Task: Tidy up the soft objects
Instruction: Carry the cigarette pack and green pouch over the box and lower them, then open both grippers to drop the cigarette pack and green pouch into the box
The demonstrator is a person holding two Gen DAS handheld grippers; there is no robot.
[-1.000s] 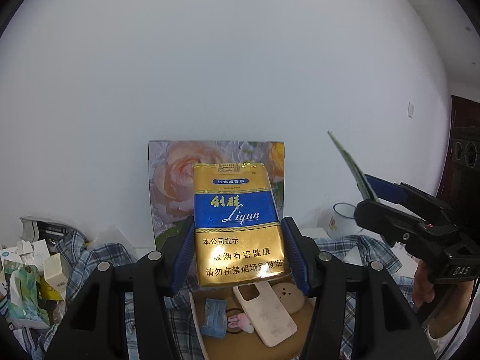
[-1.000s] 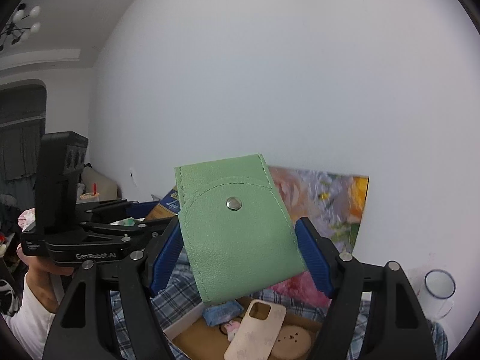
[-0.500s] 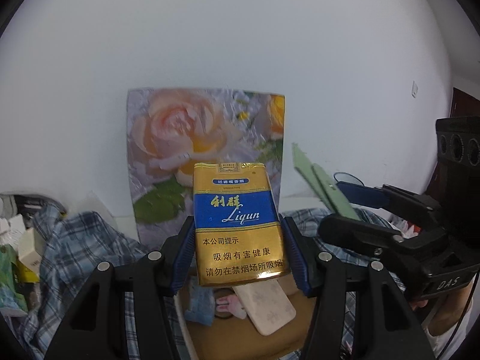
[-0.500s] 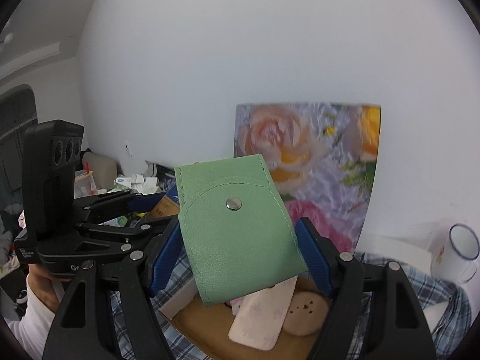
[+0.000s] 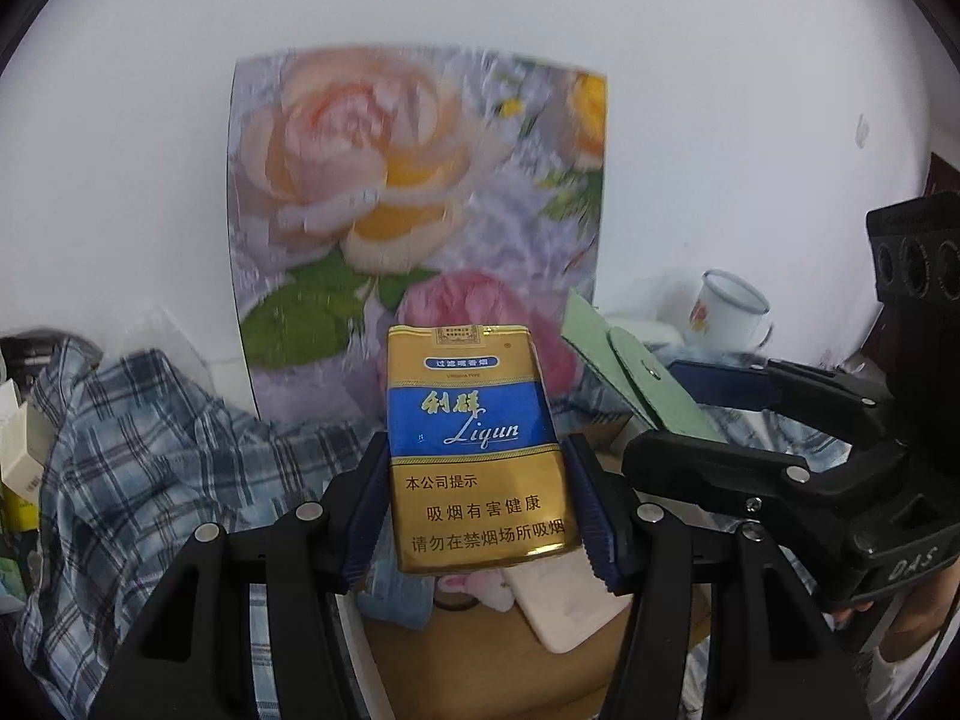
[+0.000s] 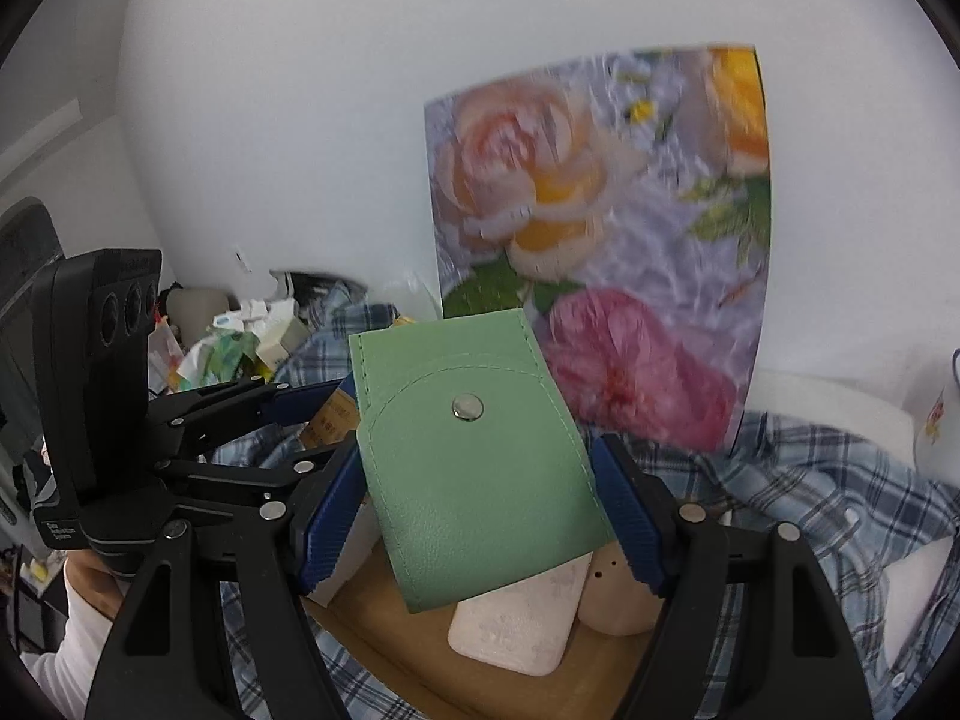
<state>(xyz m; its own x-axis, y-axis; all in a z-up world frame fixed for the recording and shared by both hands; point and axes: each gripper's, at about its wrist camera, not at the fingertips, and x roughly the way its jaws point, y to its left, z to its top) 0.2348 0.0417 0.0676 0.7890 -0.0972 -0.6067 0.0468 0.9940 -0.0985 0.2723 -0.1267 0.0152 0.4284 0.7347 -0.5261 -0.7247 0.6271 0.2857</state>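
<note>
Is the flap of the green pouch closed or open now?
Closed. On the green pouch, held in the right gripper, the rounded flap lies flat against the front and its metal snap sits pressed in.

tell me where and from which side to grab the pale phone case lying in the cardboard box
Take the phone case across its two long edges, coming from above. It lies flat on the floor of the cardboard box, so its faces offer no purchase, and its narrow width should fit between open jaws. Its far end sits hidden under the green pouch and a tan pebble-like item crowds one side, so grip near the free near end.
</note>
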